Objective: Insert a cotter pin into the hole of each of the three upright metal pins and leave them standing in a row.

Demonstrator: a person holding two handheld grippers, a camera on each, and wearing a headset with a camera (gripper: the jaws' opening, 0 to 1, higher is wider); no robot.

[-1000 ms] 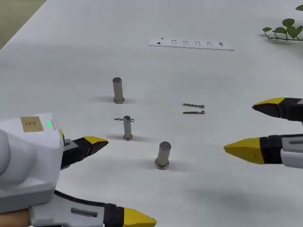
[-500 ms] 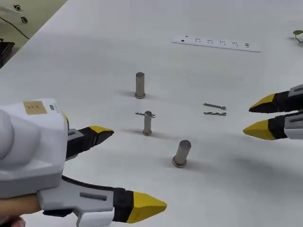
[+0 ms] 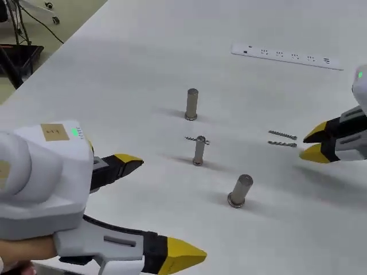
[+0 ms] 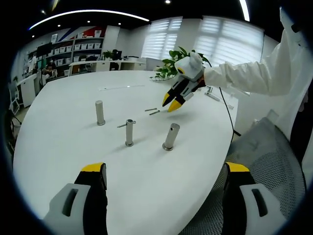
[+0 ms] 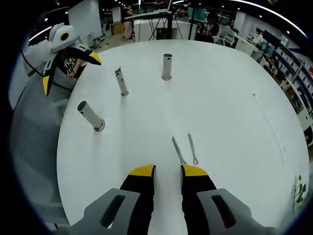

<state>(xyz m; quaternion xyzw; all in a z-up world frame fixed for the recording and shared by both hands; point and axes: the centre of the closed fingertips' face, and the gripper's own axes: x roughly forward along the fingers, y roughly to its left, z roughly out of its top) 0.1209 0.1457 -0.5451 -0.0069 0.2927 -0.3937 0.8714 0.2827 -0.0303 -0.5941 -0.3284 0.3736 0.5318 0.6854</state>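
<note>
Three metal pins stand upright in a diagonal row: the far pin (image 3: 192, 104), the middle pin (image 3: 199, 150) with a cotter pin (image 3: 197, 140) through its top, and the near pin (image 3: 240, 191). Two loose cotter pins (image 3: 282, 140) lie flat to their right. My right gripper (image 3: 312, 143) hovers just right of them, open with a narrow gap and nothing held. In the right gripper view the loose cotter pins (image 5: 184, 149) lie just ahead of its tips (image 5: 168, 171). My left gripper (image 3: 157, 209) is wide open at the near left, empty, well short of the middle pin (image 4: 129, 132).
A white power strip (image 3: 287, 56) lies at the far side of the white table (image 3: 114, 86), whose left edge drops to the floor. A potted plant (image 4: 168, 68) stands behind the right gripper (image 4: 175, 98). An office chair (image 4: 259, 147) stands at the table's edge.
The head camera has shifted, sliding the scene rightward. My right gripper has moved in close to the loose cotter pins and its jaws have narrowed. The left gripper stays wide open.
</note>
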